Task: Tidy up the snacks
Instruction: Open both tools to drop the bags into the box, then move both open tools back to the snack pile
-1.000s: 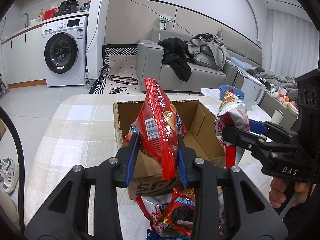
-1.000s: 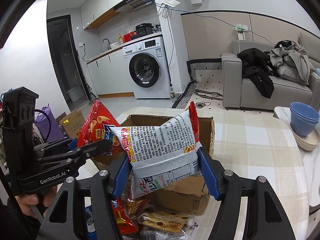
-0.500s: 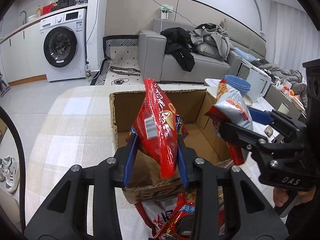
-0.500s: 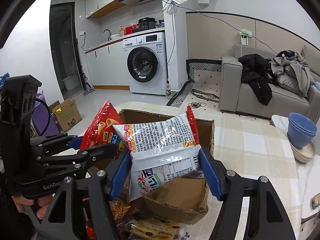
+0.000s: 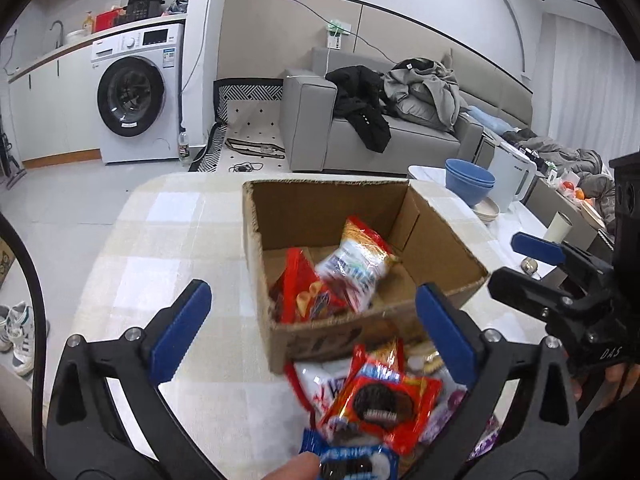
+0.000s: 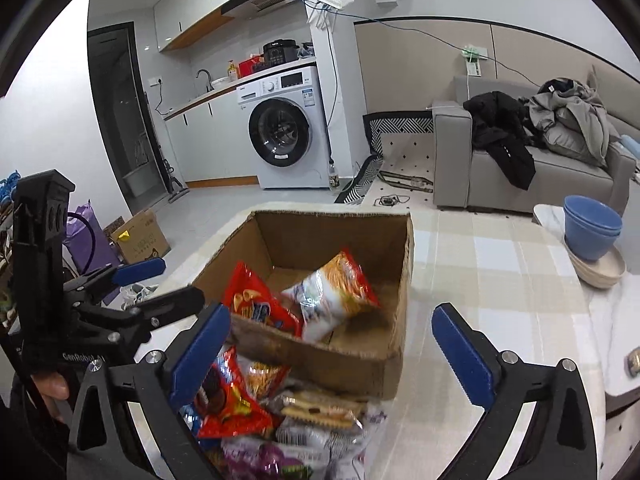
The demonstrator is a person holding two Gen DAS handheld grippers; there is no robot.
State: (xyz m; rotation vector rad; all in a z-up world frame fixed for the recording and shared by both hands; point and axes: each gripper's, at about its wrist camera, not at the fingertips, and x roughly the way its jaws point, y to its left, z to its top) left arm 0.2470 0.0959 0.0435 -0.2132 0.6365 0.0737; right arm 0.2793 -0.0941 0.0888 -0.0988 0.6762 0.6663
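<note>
Cardboard is your landmark here: the open brown box (image 5: 360,216) sits on the checked surface (image 5: 168,248), and both of your tools point down toward it. Your left tool (image 5: 312,320) has its blue pads spreading wide apart with nothing between them, and your right tool (image 6: 332,340) is likewise opening, its pads clear of any packet. Inside the box lie two snack bags: the red chip bag (image 5: 308,292) rests against the box's left wall, and the white and orange bag (image 5: 360,264) lies just beside it toward the middle of the box, tilted and overlapping the red one's edge. Both look blurred, so you cannot tell whether they have settled. In front of the box's near wall, touching it, a heap of loose snacks (image 6: 256,408) waits on the surface, with a red cookie packet (image 5: 380,400) on top and a blue cookie packet (image 5: 352,460) at its near edge, where a fingertip (image 5: 296,466) touches it. Beyond the box's right side stand stacked blue bowls (image 6: 592,224) on the surface.
</note>
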